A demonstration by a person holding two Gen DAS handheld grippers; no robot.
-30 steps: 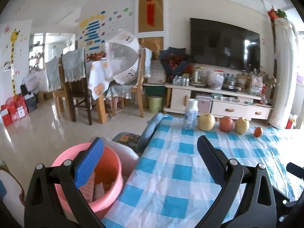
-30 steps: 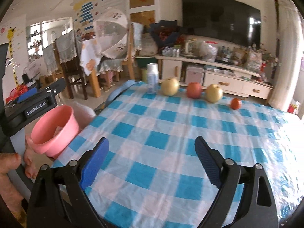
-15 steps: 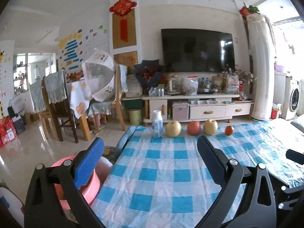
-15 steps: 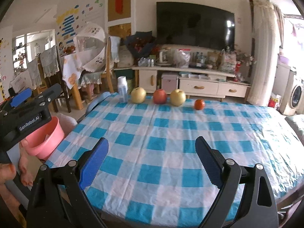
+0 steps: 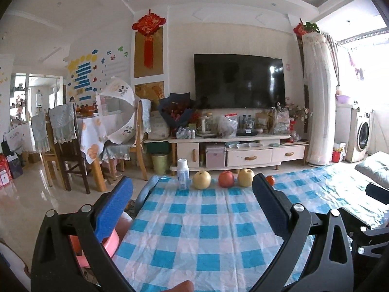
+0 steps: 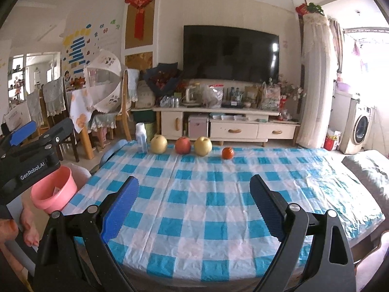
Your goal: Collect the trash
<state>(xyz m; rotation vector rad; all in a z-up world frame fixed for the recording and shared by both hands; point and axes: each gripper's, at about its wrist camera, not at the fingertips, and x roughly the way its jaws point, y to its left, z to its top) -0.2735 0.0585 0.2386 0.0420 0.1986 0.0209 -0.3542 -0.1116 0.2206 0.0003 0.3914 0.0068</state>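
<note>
A pink bucket [image 6: 52, 193] with scraps of paper inside stands on the floor left of the table; in the left wrist view only its rim [image 5: 110, 244] shows behind my left finger. My left gripper [image 5: 193, 205] is open and empty above the blue-checked tablecloth [image 5: 206, 231]. My right gripper [image 6: 194, 202] is open and empty over the same tablecloth [image 6: 218, 189]. The left gripper's body [image 6: 31, 160] shows at the left edge of the right wrist view. No loose trash shows on the table.
A white bottle [image 6: 141, 137], two yellow pears [image 6: 158, 144] [image 6: 203, 146], a red apple [image 6: 183, 145] and a small orange fruit [image 6: 227, 152] line the table's far edge. Beyond stand a TV cabinet [image 6: 218, 126], dining chairs [image 6: 56, 112] and a washing machine [image 6: 359, 129].
Both grippers have tilted up and drawn back from the table. The pink bucket has slid down out of the left view; more of the room and ceiling shows.
</note>
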